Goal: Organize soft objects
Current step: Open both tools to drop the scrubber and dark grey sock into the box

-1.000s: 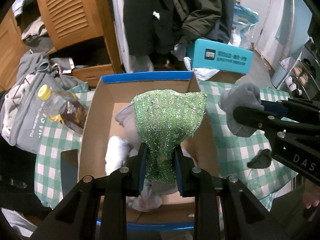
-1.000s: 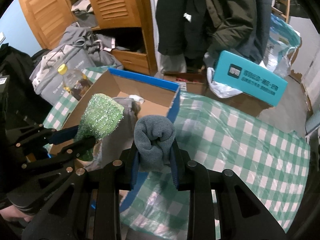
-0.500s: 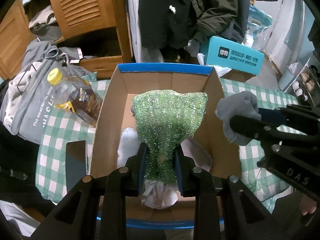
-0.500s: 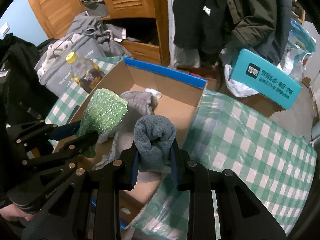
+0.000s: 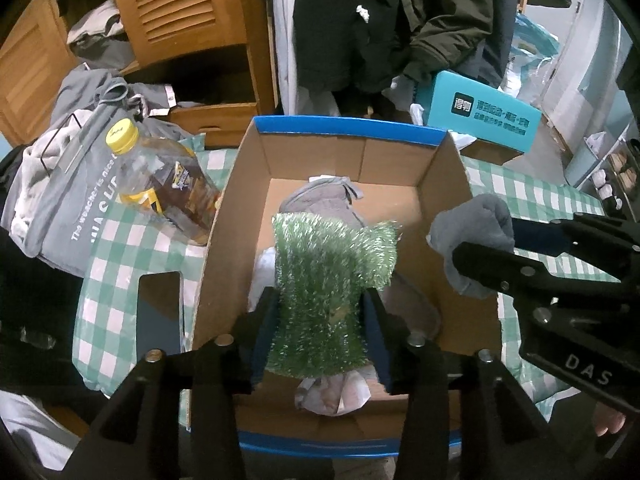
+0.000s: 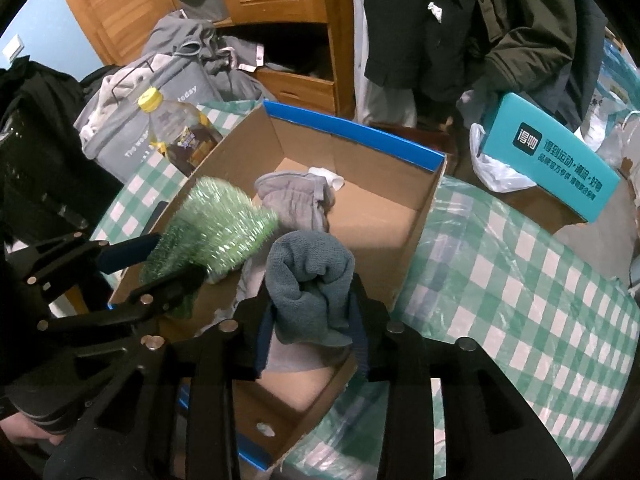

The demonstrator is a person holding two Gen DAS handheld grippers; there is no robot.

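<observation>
Both grippers have come forward over the cardboard box (image 5: 444, 184) since a second ago; its far wall now sits nearer in both views. Left gripper (image 5: 320, 312) tilts steeply down, jaws opening, the green scrubber (image 5: 332, 272) between them, pads at its sides, above the clothes in the box. Right gripper (image 6: 312, 312) angled alike near the box's right wall, jaws opening around the grey sock (image 6: 308, 280), which has slumped lower. Grey glove (image 6: 296, 200) lies inside the box
</observation>
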